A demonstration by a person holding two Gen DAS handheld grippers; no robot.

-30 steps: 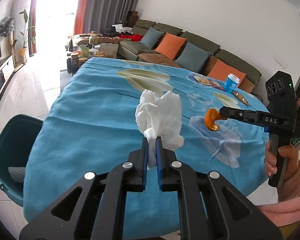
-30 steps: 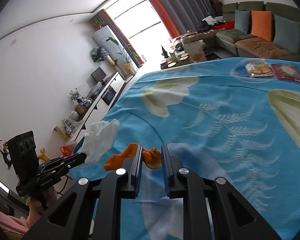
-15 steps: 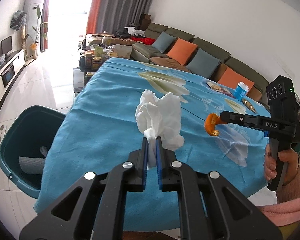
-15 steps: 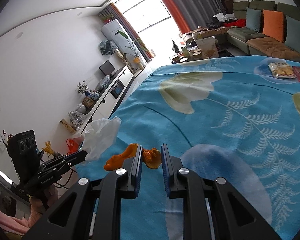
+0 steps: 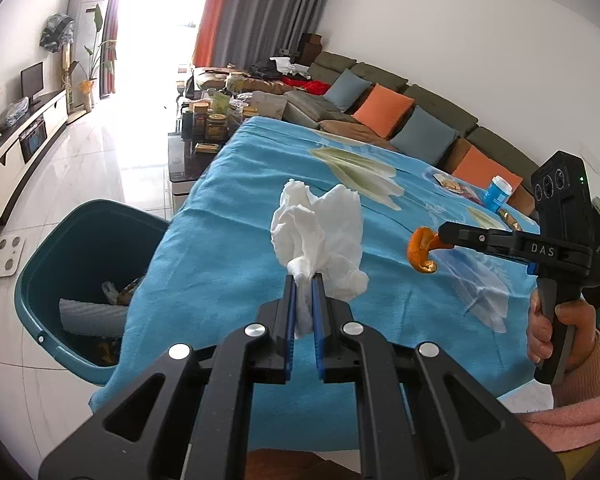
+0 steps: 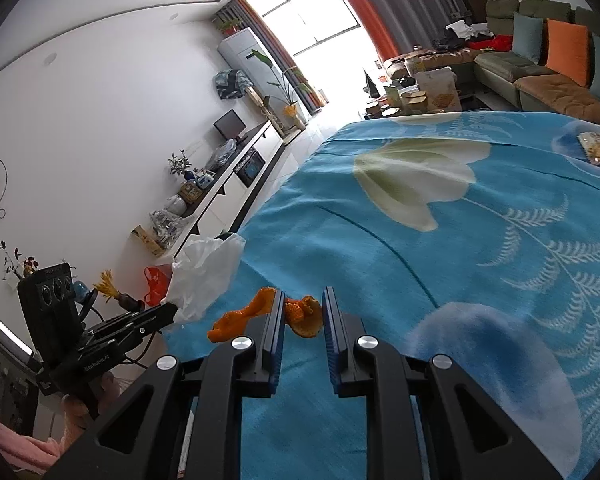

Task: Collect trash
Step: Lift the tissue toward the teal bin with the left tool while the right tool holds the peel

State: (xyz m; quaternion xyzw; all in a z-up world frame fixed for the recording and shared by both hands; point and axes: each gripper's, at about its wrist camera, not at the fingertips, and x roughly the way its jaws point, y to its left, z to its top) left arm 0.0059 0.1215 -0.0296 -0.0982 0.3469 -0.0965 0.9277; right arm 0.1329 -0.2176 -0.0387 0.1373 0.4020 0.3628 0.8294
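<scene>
My left gripper (image 5: 303, 280) is shut on a crumpled white tissue (image 5: 320, 232), held above the near left part of the blue tablecloth (image 5: 228, 248). The right gripper (image 6: 303, 300) is shut on a curled piece of orange peel (image 6: 302, 314); in the left wrist view that peel (image 5: 420, 250) hangs from the right gripper (image 5: 444, 236) above the cloth. In the right wrist view the tissue (image 6: 206, 276) and the left gripper (image 6: 172, 314) show at the lower left. A teal bin (image 5: 72, 240) stands on the floor left of the table, with paper and scraps inside.
A blue cup (image 5: 498, 194), a snack packet (image 6: 598, 152) and a wrapper lie at the table's far side. A sofa with cushions (image 5: 384, 110) runs behind. A low cluttered table (image 5: 208, 124) sits beyond the far end; a TV cabinet (image 6: 236, 188) lines the left wall.
Both grippers have moved left across the table with their loads. The teal bin has come much further into the left wrist view, showing its contents.
</scene>
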